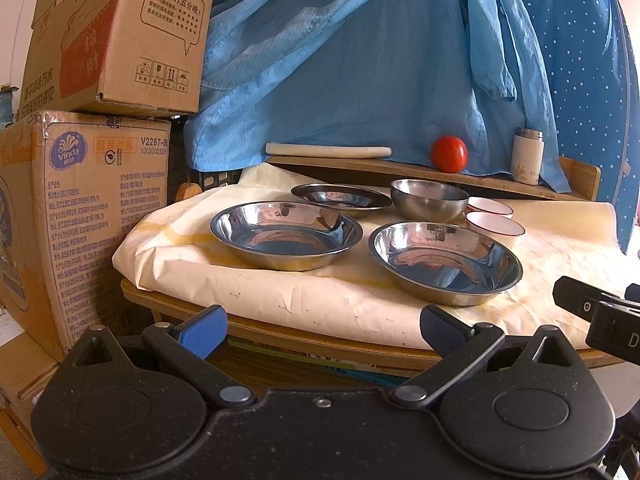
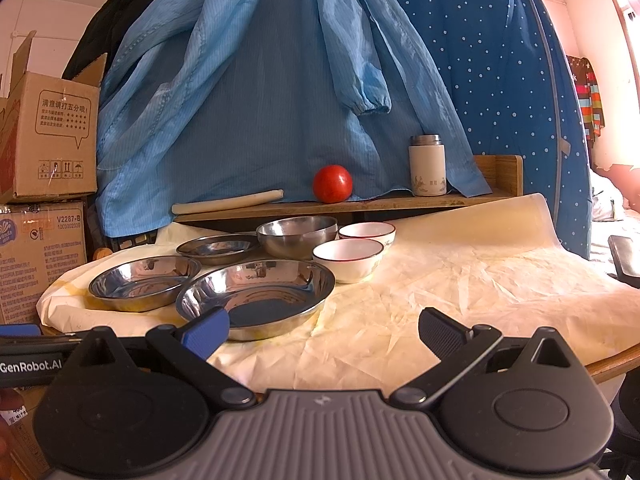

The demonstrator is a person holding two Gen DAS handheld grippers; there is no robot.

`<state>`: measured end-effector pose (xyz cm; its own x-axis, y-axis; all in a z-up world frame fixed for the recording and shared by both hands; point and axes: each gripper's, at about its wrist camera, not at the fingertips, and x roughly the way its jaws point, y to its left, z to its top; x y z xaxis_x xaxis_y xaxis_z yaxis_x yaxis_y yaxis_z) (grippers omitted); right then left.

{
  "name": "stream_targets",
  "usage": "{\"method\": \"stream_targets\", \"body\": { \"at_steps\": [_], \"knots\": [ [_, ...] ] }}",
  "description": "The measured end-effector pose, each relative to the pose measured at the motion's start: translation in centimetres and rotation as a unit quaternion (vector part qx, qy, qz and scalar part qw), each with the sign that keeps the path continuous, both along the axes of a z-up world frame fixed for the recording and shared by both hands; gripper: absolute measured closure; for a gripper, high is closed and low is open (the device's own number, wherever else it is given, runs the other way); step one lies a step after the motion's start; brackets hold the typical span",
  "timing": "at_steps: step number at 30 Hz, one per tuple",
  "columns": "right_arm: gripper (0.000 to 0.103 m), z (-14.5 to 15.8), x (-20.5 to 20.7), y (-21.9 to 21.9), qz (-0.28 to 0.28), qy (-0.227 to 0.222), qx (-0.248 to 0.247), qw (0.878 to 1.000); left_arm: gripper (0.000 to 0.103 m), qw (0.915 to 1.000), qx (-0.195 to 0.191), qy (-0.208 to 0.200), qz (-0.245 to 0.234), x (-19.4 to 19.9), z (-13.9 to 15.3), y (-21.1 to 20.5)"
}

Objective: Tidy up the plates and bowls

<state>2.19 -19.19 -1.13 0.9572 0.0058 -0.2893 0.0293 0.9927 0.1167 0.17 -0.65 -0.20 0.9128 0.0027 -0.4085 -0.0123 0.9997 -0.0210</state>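
On the paper-covered round table point(image 1: 304, 304) stand three steel plates: a left one point(image 1: 286, 235) point(image 2: 144, 282), a near right one point(image 1: 447, 263) point(image 2: 256, 298) and a smaller one behind point(image 1: 341, 199) point(image 2: 218, 248). A steel bowl point(image 1: 429, 199) point(image 2: 297, 236) sits at the back, with two white red-rimmed bowls point(image 1: 496, 225) point(image 2: 349, 259) beside it. My left gripper point(image 1: 322, 330) is open, short of the table's front edge. My right gripper point(image 2: 324, 330) is open above the near edge, its left finger by the near plate. Neither holds anything.
Stacked cardboard boxes point(image 1: 84, 184) rise at the table's left. A wooden shelf point(image 2: 360, 204) at the back carries a red tomato point(image 2: 332, 184), a white flask point(image 2: 427, 166) and a white roll point(image 2: 228, 202). Blue garments point(image 2: 260, 92) hang behind. Bare paper point(image 2: 480, 280) covers the table's right.
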Motion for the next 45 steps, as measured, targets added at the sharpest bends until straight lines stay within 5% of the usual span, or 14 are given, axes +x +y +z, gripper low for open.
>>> {"method": "stream_targets", "body": {
  "at_steps": [45],
  "knots": [
    [0.000,0.02,0.03,0.07,0.000,0.002,0.000,1.000,0.001,1.0000,-0.002,0.006,0.000,-0.01,-0.27,-0.33]
  ]
}}
